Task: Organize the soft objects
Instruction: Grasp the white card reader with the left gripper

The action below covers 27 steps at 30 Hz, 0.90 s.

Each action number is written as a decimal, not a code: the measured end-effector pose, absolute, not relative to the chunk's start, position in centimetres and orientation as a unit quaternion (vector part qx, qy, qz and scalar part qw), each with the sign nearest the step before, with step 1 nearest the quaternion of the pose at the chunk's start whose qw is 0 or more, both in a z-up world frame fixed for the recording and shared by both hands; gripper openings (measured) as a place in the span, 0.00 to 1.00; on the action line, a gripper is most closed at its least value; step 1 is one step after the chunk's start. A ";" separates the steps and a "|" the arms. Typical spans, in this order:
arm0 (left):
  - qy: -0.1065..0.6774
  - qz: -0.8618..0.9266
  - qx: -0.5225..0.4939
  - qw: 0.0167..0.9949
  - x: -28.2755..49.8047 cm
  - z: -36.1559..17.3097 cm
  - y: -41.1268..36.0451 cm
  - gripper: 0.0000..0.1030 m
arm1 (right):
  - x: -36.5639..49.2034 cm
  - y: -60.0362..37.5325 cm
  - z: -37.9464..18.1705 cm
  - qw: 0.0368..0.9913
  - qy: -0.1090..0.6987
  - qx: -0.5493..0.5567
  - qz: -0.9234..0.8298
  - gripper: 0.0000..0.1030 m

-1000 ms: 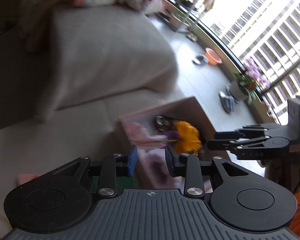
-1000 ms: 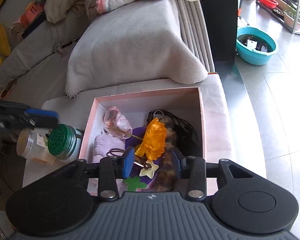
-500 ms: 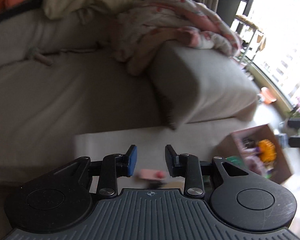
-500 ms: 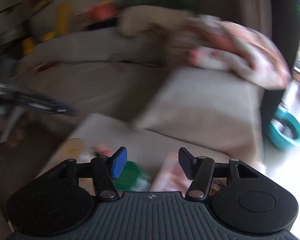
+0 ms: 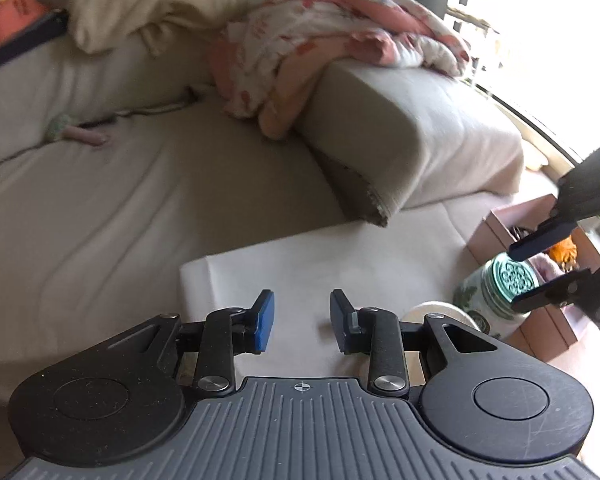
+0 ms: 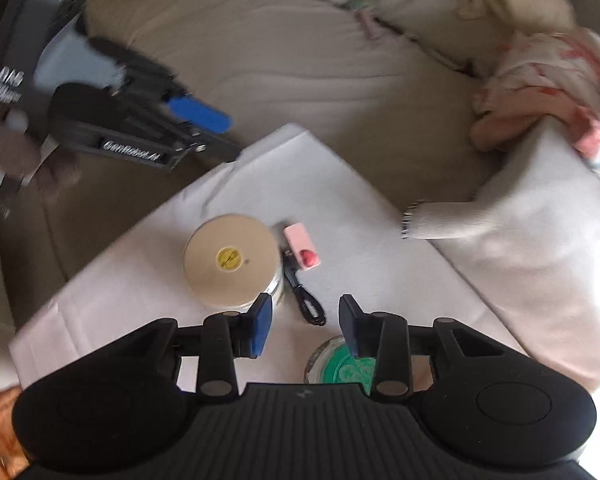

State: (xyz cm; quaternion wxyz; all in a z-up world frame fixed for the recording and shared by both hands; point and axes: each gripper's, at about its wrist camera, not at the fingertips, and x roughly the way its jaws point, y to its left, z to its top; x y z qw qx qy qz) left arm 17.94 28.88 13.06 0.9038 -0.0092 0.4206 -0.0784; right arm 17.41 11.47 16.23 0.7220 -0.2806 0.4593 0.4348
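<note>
Hovering over the white cloth (image 5: pixel 340 264): left gripper (image 5: pixel 302 320) part-open, nothing between its pads. Right gripper (image 6: pixel 305 326) jaws closing, empty, above a black cord (image 6: pixel 306 300). Box (image 5: pixel 512 236) of soft bits sits at the cloth's right edge, beside the green-lid jar (image 5: pixel 496 288).

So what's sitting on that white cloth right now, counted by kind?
Jars: 2, a beige-lidded round jar and a green-lidded glass jar.
Small pink rectangular blocks with a red spot: 1.
Black looped cords: 1.
Total: 4.
</note>
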 end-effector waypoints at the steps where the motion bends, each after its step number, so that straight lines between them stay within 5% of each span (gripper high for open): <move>1: 0.425 -0.084 -0.013 0.901 18.4 12.7 29.0 0.33 | 17.5 11.5 15.8 0.713 0.462 -0.289 0.441 0.35; 10: 0.471 -0.168 -0.081 0.862 23.0 8.5 29.8 0.33 | 20.2 13.4 10.0 0.667 0.493 -0.319 0.458 0.35; 17: 0.474 -0.175 -0.141 0.851 24.7 6.9 32.0 0.33 | 22.5 14.9 6.0 0.635 0.534 -0.308 0.467 0.23; 19: 0.472 -0.182 -0.168 0.846 24.7 6.5 32.9 0.33 | 23.1 14.7 5.2 0.632 0.546 -0.295 0.463 0.11; 27: 0.481 -0.194 -0.111 0.848 25.2 5.5 31.9 0.33 | 26.5 13.2 7.2 0.710 0.517 -0.257 0.403 0.08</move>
